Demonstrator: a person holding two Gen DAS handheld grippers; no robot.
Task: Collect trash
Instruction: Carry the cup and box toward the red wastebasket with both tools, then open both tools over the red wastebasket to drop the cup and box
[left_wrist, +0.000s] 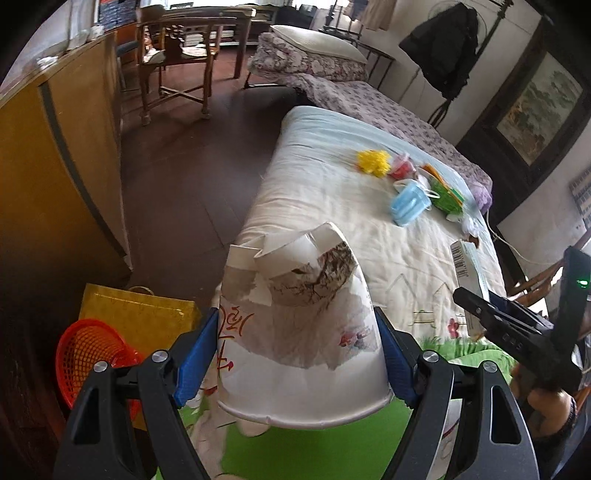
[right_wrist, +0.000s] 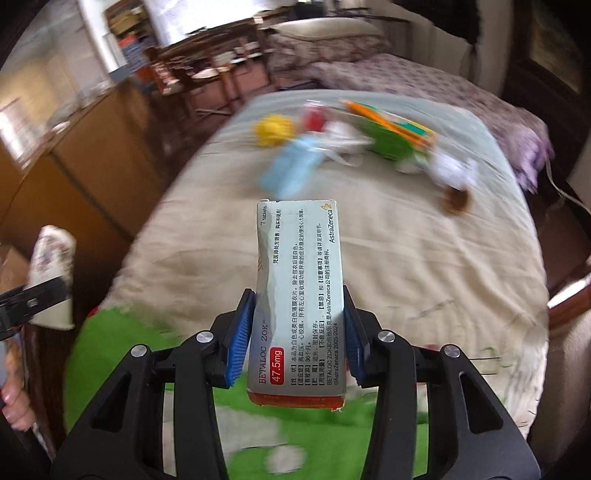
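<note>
At the far left of the left wrist view, one red mesh basket (left_wrist: 86, 356) sits on the floor in front of one yellow paper bag (left_wrist: 138, 314), both beside a tall wooden cabinet (left_wrist: 55, 177). The left tool (left_wrist: 297, 350) is clamped on one torn white paper cup (left_wrist: 299, 325), its two blue pads pressed against the cup's sides. The cup is held upside down above the near edge of the bed (left_wrist: 332, 192).

Farther right on the cream quilt lies a loose cluster of trash: one yellow crumpled piece (left_wrist: 373, 162), one red-and-white wrapper (left_wrist: 402, 167), one blue face mask (left_wrist: 410, 203) and one green-and-orange packet (left_wrist: 445, 192) — close together, some touching.

The right tool (right_wrist: 299, 332) is clamped on one medicine box (right_wrist: 301, 295) labelled Betaloc ZOK, pads tight on its long sides; the box is held in the air above the green foot of the quilt, well apart from the cluster.

The room has a dark wooden floor (left_wrist: 192, 166), one wooden chair (left_wrist: 177, 62) by a table at the back, a second bed under a floral cover (left_wrist: 388, 107), a dark coat (left_wrist: 443, 48) hanging, and one framed painting (left_wrist: 535, 110) on the right wall.
</note>
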